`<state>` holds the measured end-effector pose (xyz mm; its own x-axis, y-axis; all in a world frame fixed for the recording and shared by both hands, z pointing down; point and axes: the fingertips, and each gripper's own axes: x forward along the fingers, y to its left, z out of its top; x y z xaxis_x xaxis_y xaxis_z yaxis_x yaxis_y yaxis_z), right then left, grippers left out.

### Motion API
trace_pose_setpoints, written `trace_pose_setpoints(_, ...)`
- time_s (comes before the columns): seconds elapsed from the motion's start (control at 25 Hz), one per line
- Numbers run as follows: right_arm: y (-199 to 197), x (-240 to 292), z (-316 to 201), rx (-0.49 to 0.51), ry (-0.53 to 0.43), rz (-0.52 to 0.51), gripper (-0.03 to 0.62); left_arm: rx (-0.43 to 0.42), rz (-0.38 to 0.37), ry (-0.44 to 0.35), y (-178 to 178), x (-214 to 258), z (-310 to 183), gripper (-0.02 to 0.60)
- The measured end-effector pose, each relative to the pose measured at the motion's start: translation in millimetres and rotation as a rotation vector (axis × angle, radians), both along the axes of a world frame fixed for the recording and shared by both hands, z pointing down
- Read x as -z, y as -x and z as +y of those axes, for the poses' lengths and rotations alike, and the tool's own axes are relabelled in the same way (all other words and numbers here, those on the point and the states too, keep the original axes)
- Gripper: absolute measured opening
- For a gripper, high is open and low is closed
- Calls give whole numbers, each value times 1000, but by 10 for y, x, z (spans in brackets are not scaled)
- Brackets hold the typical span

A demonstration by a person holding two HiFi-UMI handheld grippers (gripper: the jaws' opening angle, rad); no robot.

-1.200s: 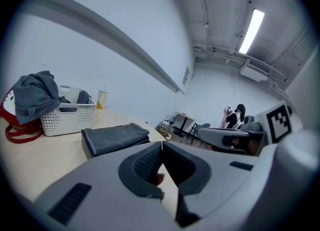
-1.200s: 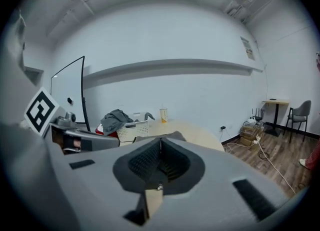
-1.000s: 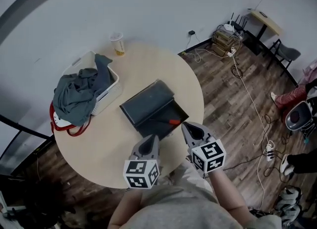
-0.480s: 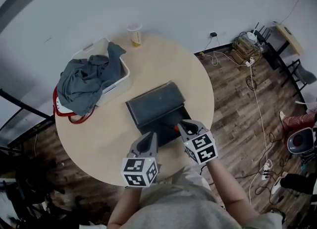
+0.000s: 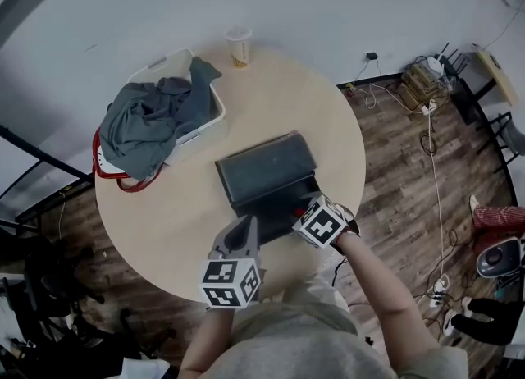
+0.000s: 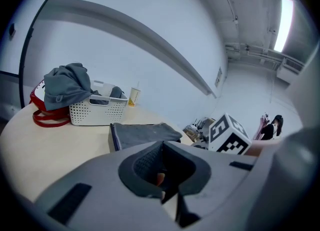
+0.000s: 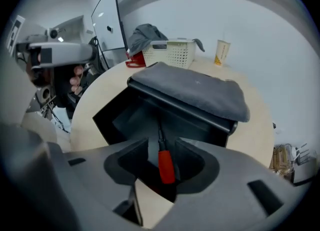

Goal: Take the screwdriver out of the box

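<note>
Head view: a round table [image 5: 164, 230] carried a dark box [image 5: 264, 205] at its middle, with the lid [image 5: 267, 164] thrown open toward the far side. A white basket [image 5: 209, 119] stuffed with grey clothes [image 5: 152, 119] sat at the far left, and a cup [image 5: 239, 46] stood at the far edge. The left hand-held gripper [image 5: 244, 228] hung over the table just near of the box. The right hand-held gripper [image 5: 303, 207] was tipped down into the box's right near corner.

Left gripper view: its jaws were pressed together with nothing between them. Past them were the box lid [image 6: 142, 135], the basket [image 6: 97, 112] and the cup [image 6: 134, 96] further off. The right one's marker cube [image 6: 227, 134] poked in from the right.

Right gripper view: the jaws had just been opening and stood spread wide. The screwdriver [image 7: 166, 166] lay on the box floor [image 7: 125, 120], its red handle showing in the gap between them, and the pads weren't pinching it. The lid [image 7: 195, 92] stood behind it, with the basket [image 7: 172, 54] and the cup [image 7: 222, 51] far back.
</note>
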<state>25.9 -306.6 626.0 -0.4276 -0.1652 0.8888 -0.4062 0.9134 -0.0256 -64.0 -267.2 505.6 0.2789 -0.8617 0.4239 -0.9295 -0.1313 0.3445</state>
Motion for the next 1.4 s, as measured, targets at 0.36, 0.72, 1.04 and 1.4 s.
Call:
trace_pose_setpoints(0.36, -17, -389, 50, 188, 109, 286, 137, 48, -1, -5, 143, 11, -18, 5)
trace_pose_setpoints(0.72, -41, -466, 37, 236, 86, 347, 80, 84, 0, -8, 265, 24, 18, 3)
trace_pose_setpoints(1.04, -27, -409, 100, 226, 79, 315, 78, 77, 2, -26, 285, 95, 64, 3)
trace_pose_setpoints(1.4, -13, -177, 192, 300, -10, 336, 78, 54, 8, -50, 285, 189, 176, 3)
